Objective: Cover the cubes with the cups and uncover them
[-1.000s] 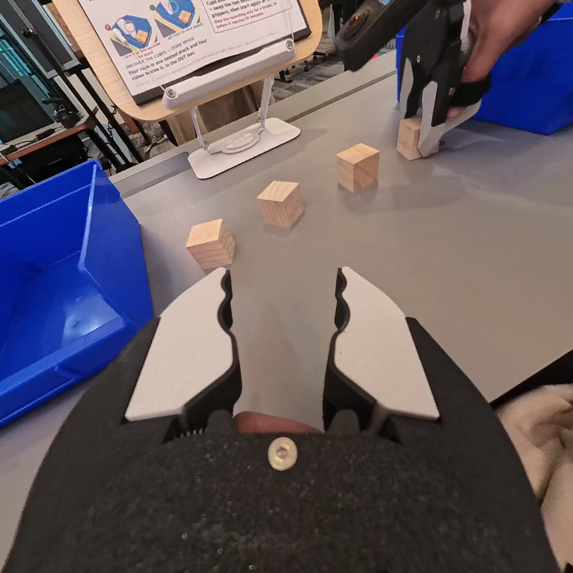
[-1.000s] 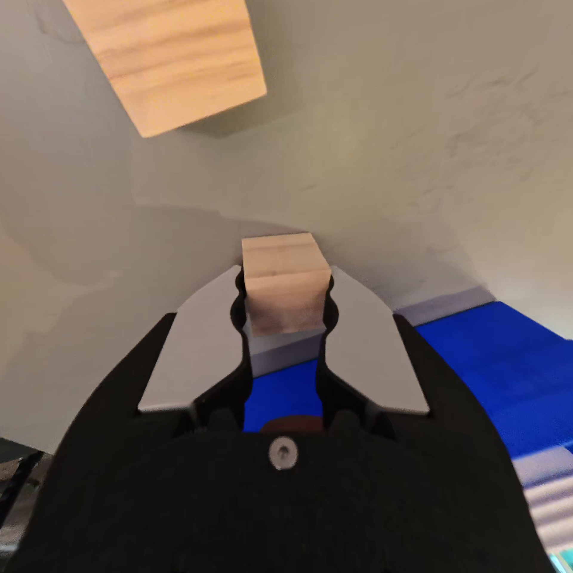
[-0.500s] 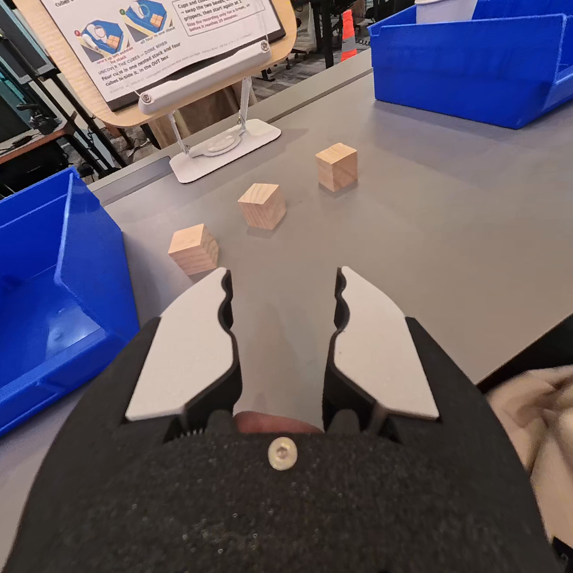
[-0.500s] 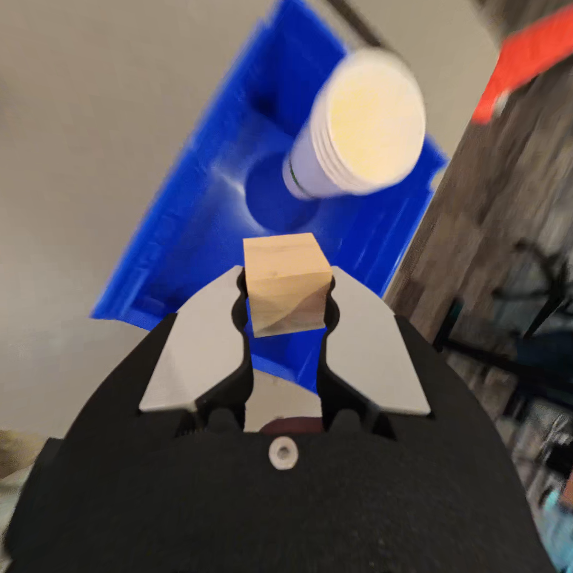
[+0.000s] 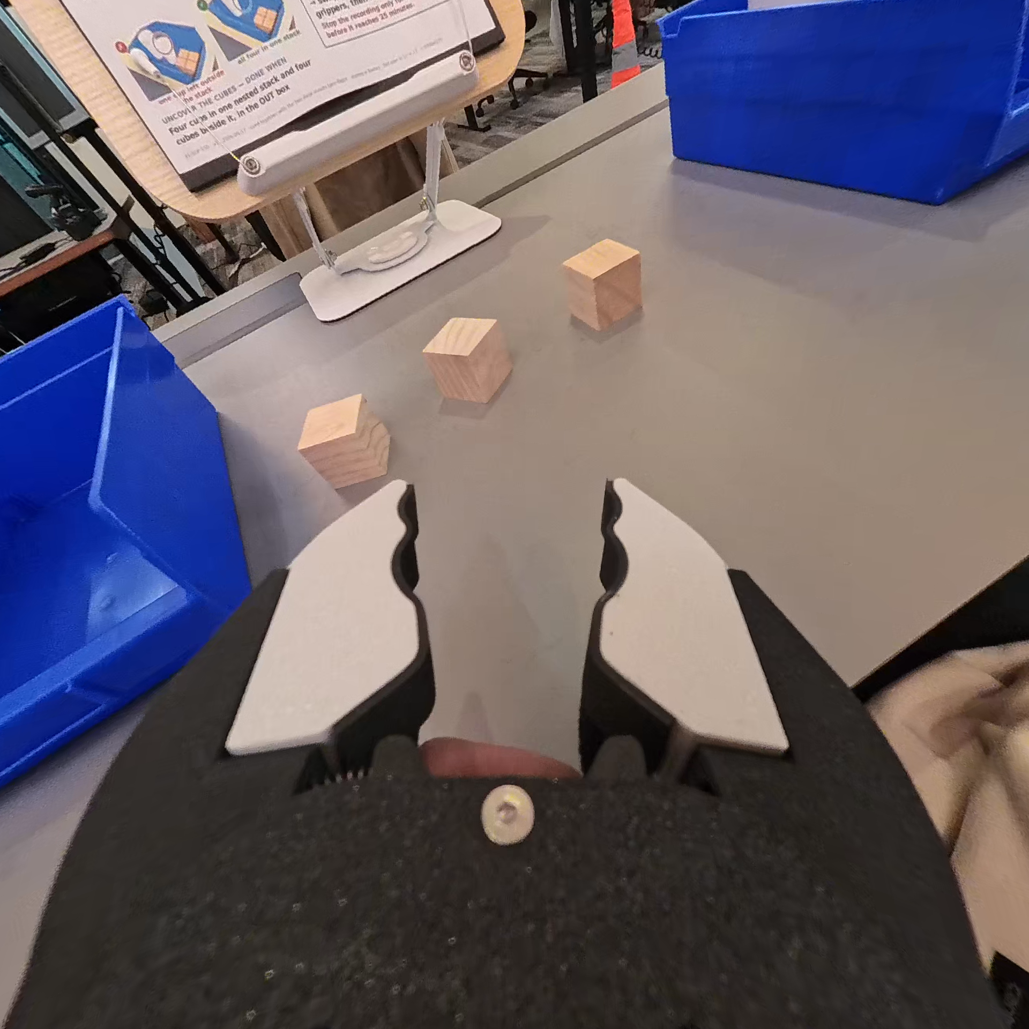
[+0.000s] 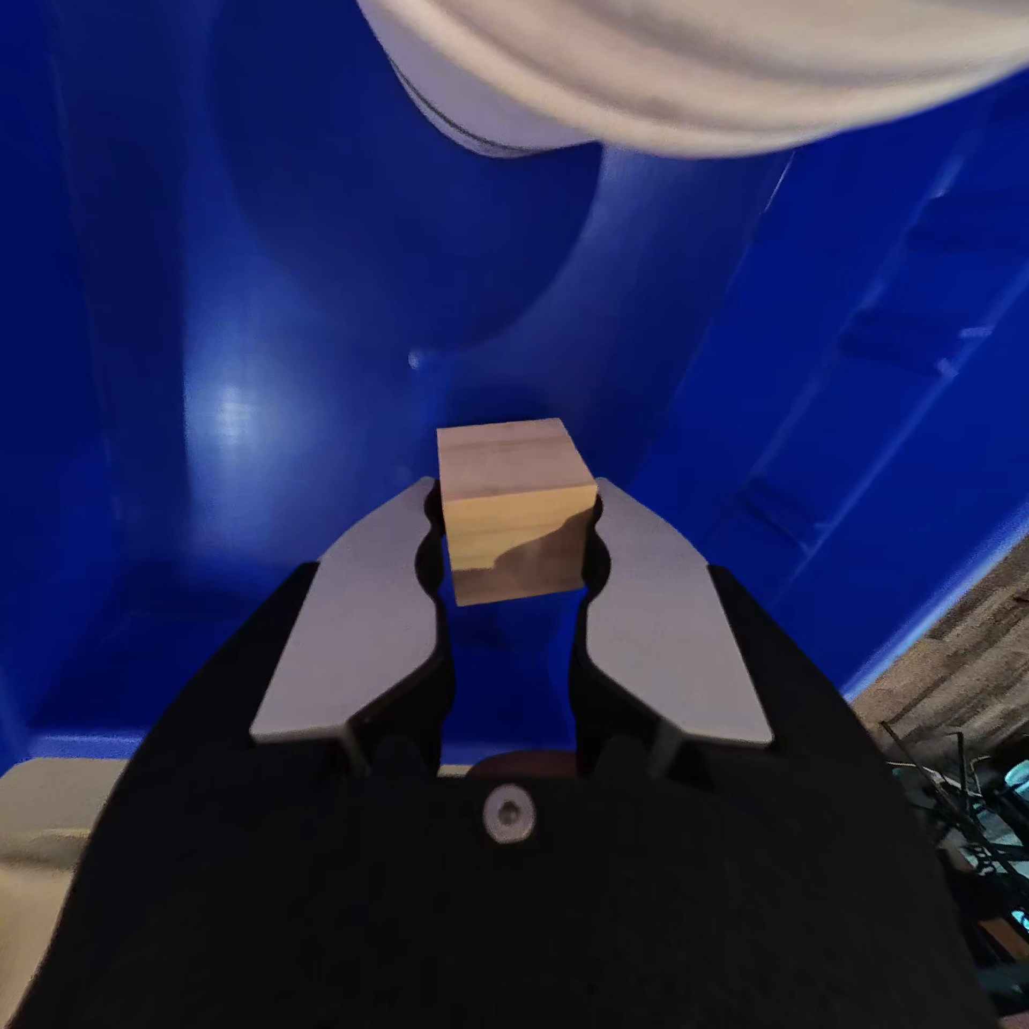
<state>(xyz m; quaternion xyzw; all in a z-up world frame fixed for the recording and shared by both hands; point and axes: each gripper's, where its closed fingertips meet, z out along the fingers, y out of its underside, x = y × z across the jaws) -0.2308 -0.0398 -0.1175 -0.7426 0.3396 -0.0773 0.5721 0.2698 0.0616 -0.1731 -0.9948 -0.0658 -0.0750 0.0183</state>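
Three wooden cubes lie in a diagonal row on the grey table: a near one, a middle one and a far one. My left gripper is open and empty, just behind the near cube. My right gripper is shut on a fourth wooden cube and holds it inside a blue bin. A stack of white cups stands in that bin, blurred, at the top of the right wrist view.
A second blue bin sits at the table's left. The right-hand blue bin stands at the far right. An instruction board on a white stand is behind the cubes. A cream sleeve shows at the right edge.
My right gripper lifted the fourth cube off the table and carried it into the blue bin beside the cup stack. My left gripper stayed open and barely moved.
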